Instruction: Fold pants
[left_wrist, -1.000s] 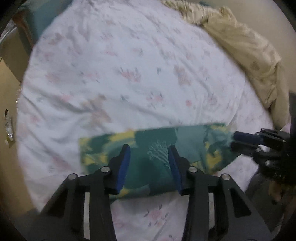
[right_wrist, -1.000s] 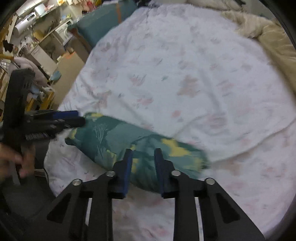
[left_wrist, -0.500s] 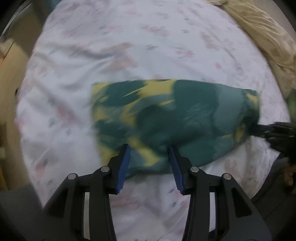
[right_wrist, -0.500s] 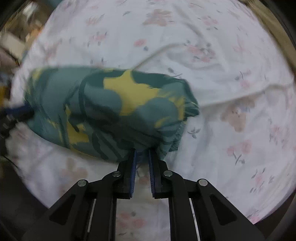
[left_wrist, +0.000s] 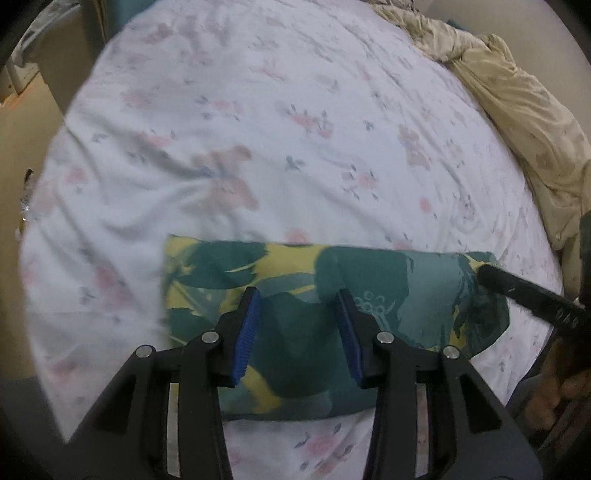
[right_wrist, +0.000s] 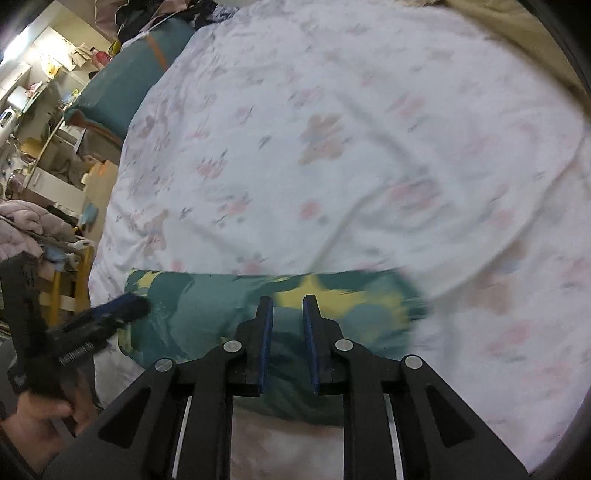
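Pants: your green-and-yellow printed pants (left_wrist: 332, 295) lie as a folded oblong bundle on the bed (left_wrist: 258, 129), near its front edge, long side running left to right.
Left claw: your left claw (left_wrist: 299, 332) is spread wide above the near middle of the bundle, with nothing between its blue pads (left_wrist: 245, 332).
Right claw: your right claw (right_wrist: 288, 339) has its pads only narrowly apart, hovering over the bundle's near edge. You can't tell from this blurred view whether any cloth is caught between them, though a gap does show.
Right end: in the left wrist view, the right claw's black finger sits at the bundle's right end, touching or just above the fabric.
Stage: judged from the compact shape, the fold looks close to done, with perhaps one more fold or a tidy-up left.
Risk, snagging: if you lift either claw while a layer is caught, the top layer may peel open and undo the fold.
Risk, sliding: the bundle sits near the bed's front edge, so a pull toward you could drag it off.
Risk, sheet: the floral sheet is loose and wrinkled, and a low pinch could grab it along with the pants.
Bedding: the beige blanket (left_wrist: 517, 110) is well apart from the pants and out of your way.
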